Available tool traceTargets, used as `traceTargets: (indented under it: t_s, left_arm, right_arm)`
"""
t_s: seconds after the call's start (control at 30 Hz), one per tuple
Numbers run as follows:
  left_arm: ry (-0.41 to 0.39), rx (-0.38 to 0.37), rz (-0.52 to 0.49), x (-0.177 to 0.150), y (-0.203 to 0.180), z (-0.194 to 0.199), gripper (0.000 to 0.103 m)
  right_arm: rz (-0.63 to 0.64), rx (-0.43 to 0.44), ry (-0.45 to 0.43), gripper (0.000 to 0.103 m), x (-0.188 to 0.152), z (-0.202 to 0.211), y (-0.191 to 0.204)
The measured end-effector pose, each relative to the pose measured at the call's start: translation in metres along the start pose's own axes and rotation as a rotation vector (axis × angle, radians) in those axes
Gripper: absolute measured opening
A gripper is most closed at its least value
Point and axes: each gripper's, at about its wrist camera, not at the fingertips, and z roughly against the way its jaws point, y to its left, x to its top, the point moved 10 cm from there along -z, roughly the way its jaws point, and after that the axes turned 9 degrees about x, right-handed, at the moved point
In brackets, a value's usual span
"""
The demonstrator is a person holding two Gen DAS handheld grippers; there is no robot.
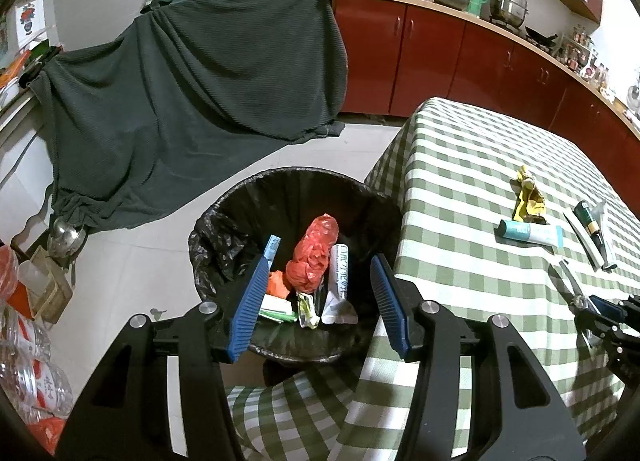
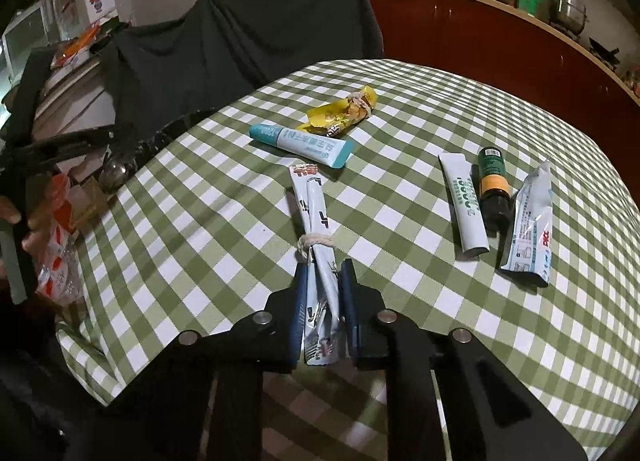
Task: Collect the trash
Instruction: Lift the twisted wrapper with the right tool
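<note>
Right wrist view: your right gripper (image 2: 325, 273) had its jaws clamped on the near half of the tied wrapper (image 2: 316, 229), pads pressing both sides just below the string knot. The wrapper's far end pointed away along the table (image 2: 200, 221), and its near end stuck out behind the pads. No earlier picture was on hand for comparison.

Beyond the wrapper lay the teal tube (image 2: 302, 144), and touching its far side the yellow wrapper (image 2: 344, 113). To the right, well apart from your jaws, the white tube (image 2: 466, 205), dark bottle (image 2: 494, 181) and foil pouch (image 2: 530, 221) sat side by side, nearly touching. Bare cloth surrounded your gripper on both sides. The table's left edge ran close on the left.

Left wrist view: your left gripper (image 1: 320, 293) was over the bin (image 1: 224, 221) with its jaws partway apart and nothing between the pads. Inside the bin lay a red bag (image 1: 314, 253), a white tube and other scraps. The bin stood on the floor just beside the table's corner, its right rim touching the hanging cloth. Open floor lay to its left and behind it, up to the dark drape (image 1: 192, 101).
</note>
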Motion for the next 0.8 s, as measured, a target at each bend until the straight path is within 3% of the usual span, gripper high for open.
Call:
traceTargets:
  t_s: [0.2,0.3,0.5,0.8]
  left_arm:
    - [-0.001,0.002,0.001,0.0,0.0,0.0,0.052]
    - [0.001,0.004,0.003,-0.002,0.001,-0.002,0.052]
    - [0.005,0.009,0.007,-0.001,0.006,-0.005,0.052]
    - [0.012,0.014,0.019,-0.001,0.016,-0.01,0.052]
  right_arm:
    - [-0.06,-0.041,-0.047,0.018,0.009,0.015,-0.017]
    - [-0.062,-0.093,-0.043,0.018,0.021,0.009,-0.03]
    - [-0.051,-0.109,-0.021,0.018,0.04,-0.016,-0.041]
    - [-0.014,0.006,0.0,0.018,0.024,-0.008,0.001]
